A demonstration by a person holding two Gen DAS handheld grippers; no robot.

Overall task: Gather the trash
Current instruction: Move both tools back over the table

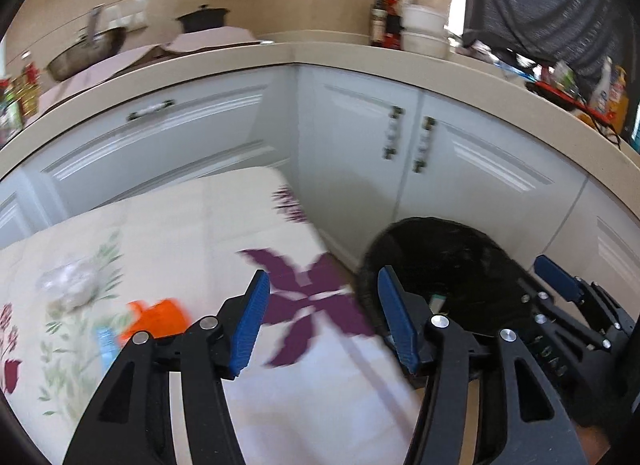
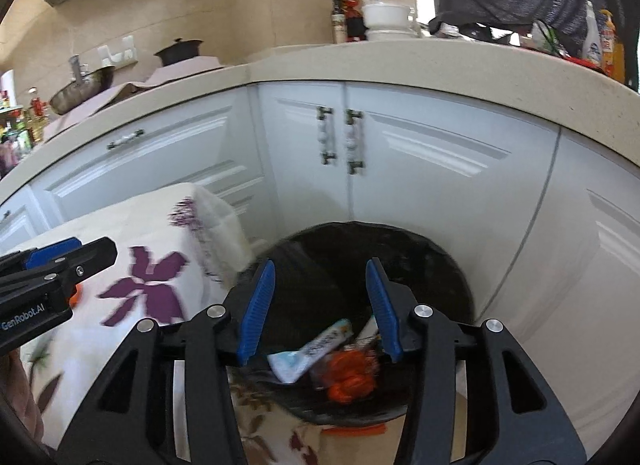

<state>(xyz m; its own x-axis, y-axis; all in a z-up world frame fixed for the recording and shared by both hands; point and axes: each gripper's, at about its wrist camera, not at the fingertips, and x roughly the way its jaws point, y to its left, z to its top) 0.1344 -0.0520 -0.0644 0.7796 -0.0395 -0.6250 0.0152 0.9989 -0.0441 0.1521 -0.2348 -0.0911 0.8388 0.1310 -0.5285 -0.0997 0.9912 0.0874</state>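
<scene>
we see both grippers released and empty, right gripper [image 2: 320, 309] over the bin [image 2: 452, 265] holding wrappers [image 2: 308, 353], while leftover trash, an orange packet [image 1: 160, 319], lies on the table [image 1: 192, 225] left of the nearer left gripper [image 1: 324, 317].

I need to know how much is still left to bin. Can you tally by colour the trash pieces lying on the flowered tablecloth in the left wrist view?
Clear crumpled plastic: 1
Orange piece: 1
Light blue piece: 1
Total: 3
The view is blurred, so what each piece is cannot be told.
</scene>
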